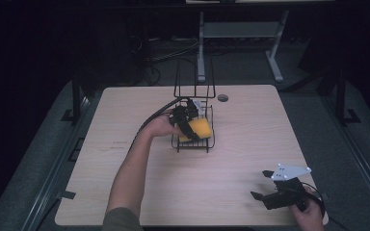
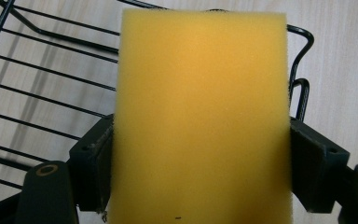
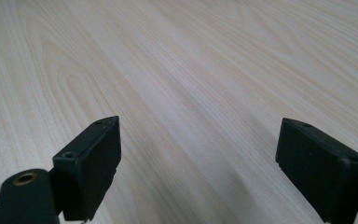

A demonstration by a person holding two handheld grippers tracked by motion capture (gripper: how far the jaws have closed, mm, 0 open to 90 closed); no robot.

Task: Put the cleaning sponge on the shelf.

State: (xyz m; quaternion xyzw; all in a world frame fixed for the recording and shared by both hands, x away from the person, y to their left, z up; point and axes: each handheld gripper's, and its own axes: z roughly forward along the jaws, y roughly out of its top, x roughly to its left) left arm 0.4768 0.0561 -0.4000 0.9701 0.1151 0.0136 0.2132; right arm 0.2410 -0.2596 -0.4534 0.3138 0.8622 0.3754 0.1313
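A yellow sponge (image 2: pixel 200 116) is clamped between the jaws of my left gripper (image 1: pixel 189 122), which is shut on it. The sponge (image 1: pixel 200 129) hangs just over the flat base of a black wire rack (image 1: pixel 193 108) at the middle of the table; whether it touches the wires I cannot tell. In the left gripper view the rack's wires (image 2: pixel 42 79) run behind the sponge. My right gripper (image 1: pixel 262 185) rests near the table's front right corner, open, with bare wood between its jaws. Its fingers (image 3: pixel 91 163) stand wide apart in the right gripper view.
The rack has a tall upright wire back (image 1: pixel 195 79) on its far side. A small round cable hole (image 1: pixel 222 97) sits in the light wood table (image 1: pixel 250 144) behind the rack. Beyond the table's far edge are dark floor, cables and a white desk frame (image 1: pixel 241 33).
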